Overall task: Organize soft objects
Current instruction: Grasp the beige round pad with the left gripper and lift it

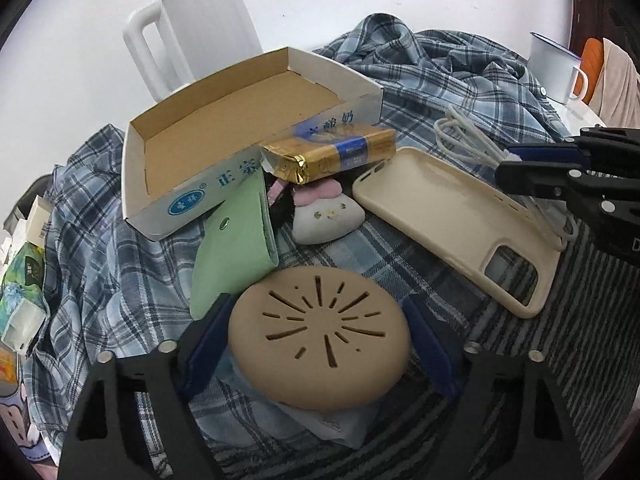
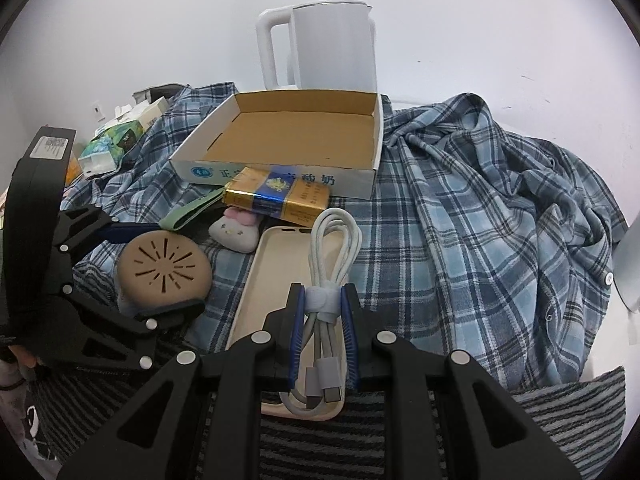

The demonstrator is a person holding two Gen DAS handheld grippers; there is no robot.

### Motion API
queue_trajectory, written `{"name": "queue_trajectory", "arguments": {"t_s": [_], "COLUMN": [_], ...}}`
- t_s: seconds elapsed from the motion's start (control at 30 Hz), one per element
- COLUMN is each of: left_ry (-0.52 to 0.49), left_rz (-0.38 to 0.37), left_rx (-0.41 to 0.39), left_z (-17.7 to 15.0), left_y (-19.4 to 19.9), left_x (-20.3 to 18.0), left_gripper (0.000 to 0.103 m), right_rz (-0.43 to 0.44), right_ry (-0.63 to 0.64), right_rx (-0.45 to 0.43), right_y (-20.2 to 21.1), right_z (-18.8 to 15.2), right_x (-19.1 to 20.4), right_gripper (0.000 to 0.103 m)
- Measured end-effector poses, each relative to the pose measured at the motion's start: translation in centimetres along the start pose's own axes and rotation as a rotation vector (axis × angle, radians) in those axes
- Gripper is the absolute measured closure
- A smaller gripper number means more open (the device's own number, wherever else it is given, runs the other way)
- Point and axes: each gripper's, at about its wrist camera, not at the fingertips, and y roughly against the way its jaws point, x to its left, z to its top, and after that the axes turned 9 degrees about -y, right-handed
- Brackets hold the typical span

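A tan round disc with cut slits lies between the fingers of my left gripper, and both blue pads sit against its sides. In the right wrist view the same disc is clamped in the left gripper. My right gripper is shut on a coiled white cable, held over a cream phone case. An open cardboard box stands behind. In front of it are a gold packet, a green pouch and a small white plush.
Everything rests on a rumpled blue plaid shirt and a grey striped cloth. A white kettle stands behind the box and an enamel mug at the far right. Tissue packs and small cartons crowd the left edge.
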Motion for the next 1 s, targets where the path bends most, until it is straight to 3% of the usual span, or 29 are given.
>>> {"name": "queue_trajectory", "arguments": {"t_s": [0.23, 0.53, 0.87, 1.0], "left_ry": [0.014, 0.074, 0.204, 0.205], "left_rz": [0.031, 0.091, 0.17, 0.177], "left_rx": [-0.052, -0.253, -0.533, -0.529], "left_z": [-0.6, -2.1, -5.0, -4.9], "left_y": [1.0, 4.6, 9.7, 9.8], "left_x": [0.0, 0.6, 2.0, 2.0], "left_gripper": [0.024, 0.025, 0.025, 0.025], "right_rz": [-0.002, -0.03, -0.039, -0.039], "right_ry": [-0.016, 0.0, 0.026, 0.044], "right_rx": [-0.048, -0.164, -0.226, -0.225], "right_y": [1.1, 1.7, 2.0, 2.1], "right_z": [-0.1, -0.3, -0.5, -0.6], "right_x": [0.0, 0.9, 2.1, 2.9], "right_gripper": [0.086, 0.086, 0.086, 0.086]}}
